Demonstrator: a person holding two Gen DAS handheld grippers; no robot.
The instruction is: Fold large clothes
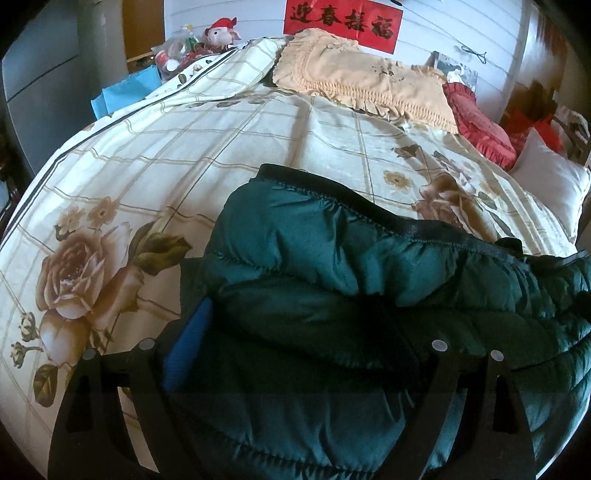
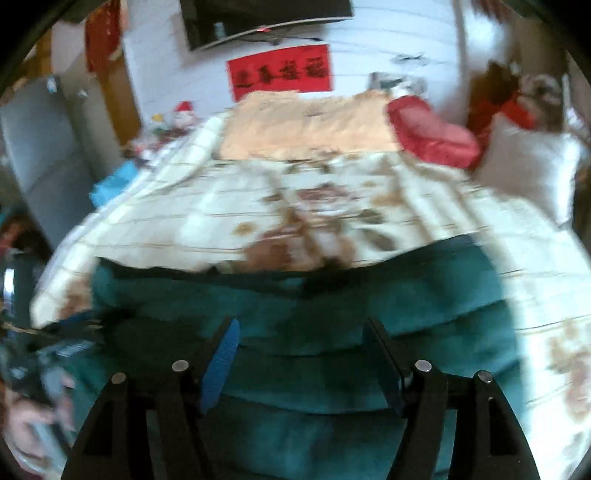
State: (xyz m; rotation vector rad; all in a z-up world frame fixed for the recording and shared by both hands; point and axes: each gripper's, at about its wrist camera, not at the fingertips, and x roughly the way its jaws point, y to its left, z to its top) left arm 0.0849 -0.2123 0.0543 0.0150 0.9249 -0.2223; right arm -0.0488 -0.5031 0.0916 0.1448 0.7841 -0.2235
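1. A dark green puffer jacket (image 1: 369,295) lies on the floral bedspread (image 1: 166,177).
2. The left gripper (image 1: 295,332) is buried in jacket folds; its finger spacing cannot be told.
3. The right gripper (image 2: 299,354) hovers above the jacket, fingers wide.
4. A red banner (image 1: 343,22) hangs behind a ruffled yellow pillow (image 1: 362,81).

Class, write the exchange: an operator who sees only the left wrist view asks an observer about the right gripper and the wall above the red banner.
Operator: Is the right gripper shut on the green jacket?
Observer: No. It is open, its fingers apart with the jacket showing between them.
Operator: Anything above the red banner?
Observer: Yes, a dark screen is mounted there.
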